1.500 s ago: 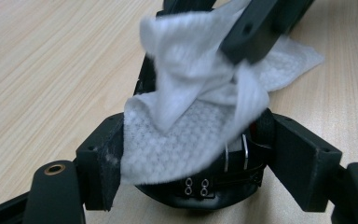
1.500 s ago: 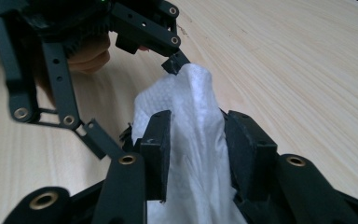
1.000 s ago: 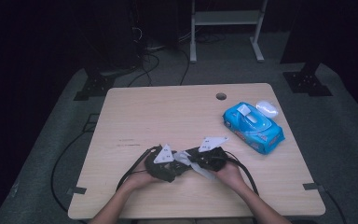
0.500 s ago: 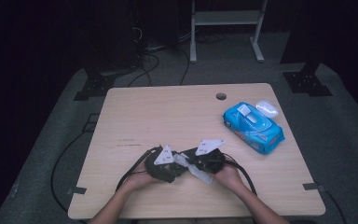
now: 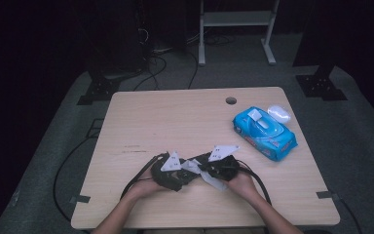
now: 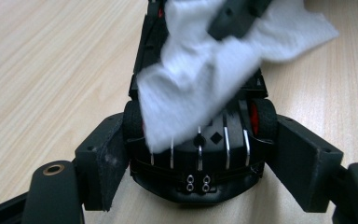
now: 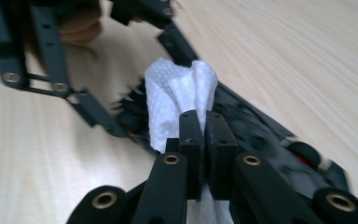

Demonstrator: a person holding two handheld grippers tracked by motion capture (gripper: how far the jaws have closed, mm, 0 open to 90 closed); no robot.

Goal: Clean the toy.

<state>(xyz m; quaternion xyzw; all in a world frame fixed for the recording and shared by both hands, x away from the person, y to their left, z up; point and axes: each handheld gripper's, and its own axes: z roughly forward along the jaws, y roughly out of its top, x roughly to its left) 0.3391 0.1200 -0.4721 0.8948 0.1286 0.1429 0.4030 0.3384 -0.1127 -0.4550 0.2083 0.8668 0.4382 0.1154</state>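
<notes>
A black toy car with red wheel hubs rests on the wooden table near the front edge. My left gripper is shut on the car's rear, one pad against each side. A white wipe lies draped over the car's top. My right gripper is shut on that wipe and presses it onto the car's body. In the high view the two grippers meet over the car, left gripper and right gripper close together, with the wipe between them.
A blue pack of wet wipes lies at the right of the table, with a small white object just behind it. A round hole sits near the far edge. Cables trail from both grippers.
The right gripper with the wipe has shifted slightly over the car; the left gripper and the car have stayed put.
</notes>
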